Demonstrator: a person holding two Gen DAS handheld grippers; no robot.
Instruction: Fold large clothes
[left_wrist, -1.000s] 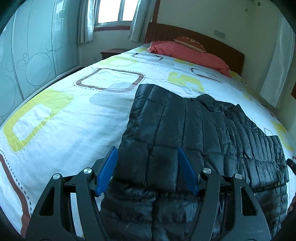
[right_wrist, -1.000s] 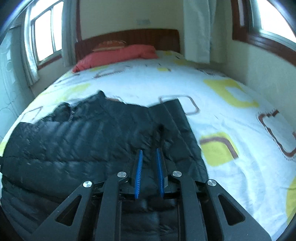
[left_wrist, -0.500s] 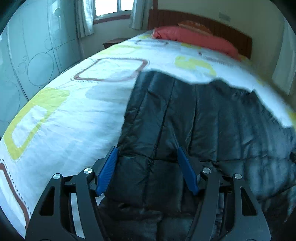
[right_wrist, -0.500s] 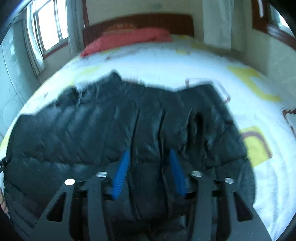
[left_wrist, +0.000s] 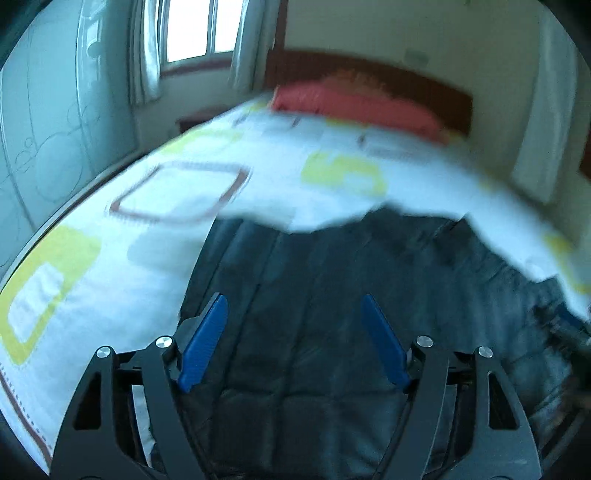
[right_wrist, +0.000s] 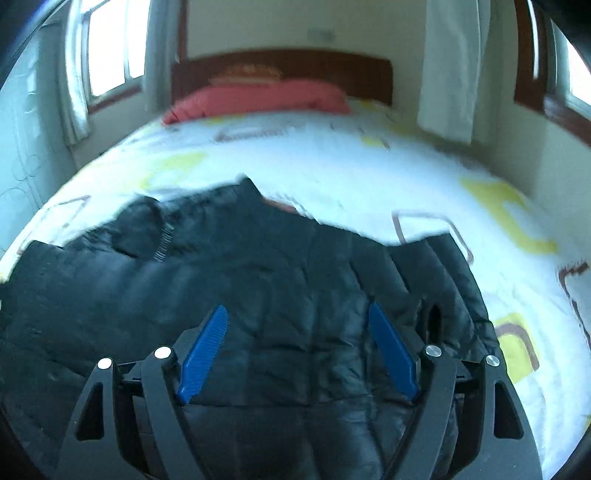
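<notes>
Black puffer jacket (right_wrist: 258, 280) spread flat on bed (right_wrist: 369, 173), long axis across bed, collar toward headboard (right_wrist: 288, 66). Left gripper (left_wrist: 293, 306) spread wide above jacket (left_wrist: 332, 295) left edge, gripping nothing. Right gripper (right_wrist: 297, 317) spread wide over right part, also gripping nothing. Red pillow (right_wrist: 258, 98) at bed head. Both views motion-blurred.

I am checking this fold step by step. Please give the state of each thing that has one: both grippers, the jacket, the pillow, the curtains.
Left gripper: open, fingers over the jacket, holding nothing.
Right gripper: open, holding nothing.
Jacket: lying spread on the bed, wrinkled.
Pillow: lying at the headboard.
Curtains: drawn aside from the windows.
</notes>
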